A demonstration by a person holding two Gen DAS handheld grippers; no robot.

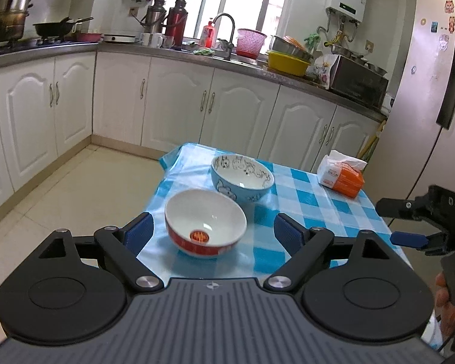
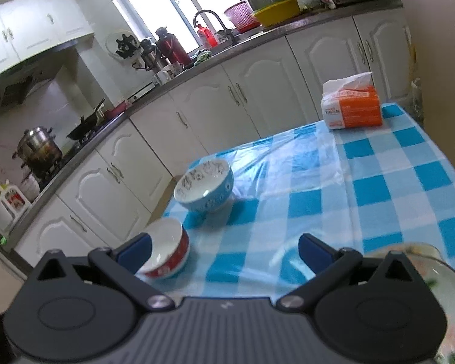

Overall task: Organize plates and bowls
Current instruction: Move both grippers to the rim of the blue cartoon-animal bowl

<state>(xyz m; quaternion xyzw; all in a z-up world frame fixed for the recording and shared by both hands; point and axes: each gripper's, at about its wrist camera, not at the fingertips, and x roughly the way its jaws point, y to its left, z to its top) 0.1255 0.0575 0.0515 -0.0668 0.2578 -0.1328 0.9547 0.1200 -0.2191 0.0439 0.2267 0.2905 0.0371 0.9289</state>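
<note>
Two bowls, red bowl (image 1: pixel 205 223) and blue bowl (image 1: pixel 242 178); one tissue pack (image 1: pixel 341 173); both claws, left claw (image 1: pixel 213 230) and right claw (image 2: pixel 224 250), wide apart, empty.

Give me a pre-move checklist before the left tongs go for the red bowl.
1. Left tongs open wide enough for the bowl: ok.
2. Red bowl upright and lined up between the left fingers: ok.
3. Red bowl empty inside: ok.
4. Blue bowl upright and apart from the red one, just behind it: ok.
5. Right tongs open and holding nothing: ok.
6. Red bowl safely in from the edge of the table: not ok, it sits near the left edge.
7. Dish at the right tongs' side: cannot tell what it is, mostly hidden.
</note>
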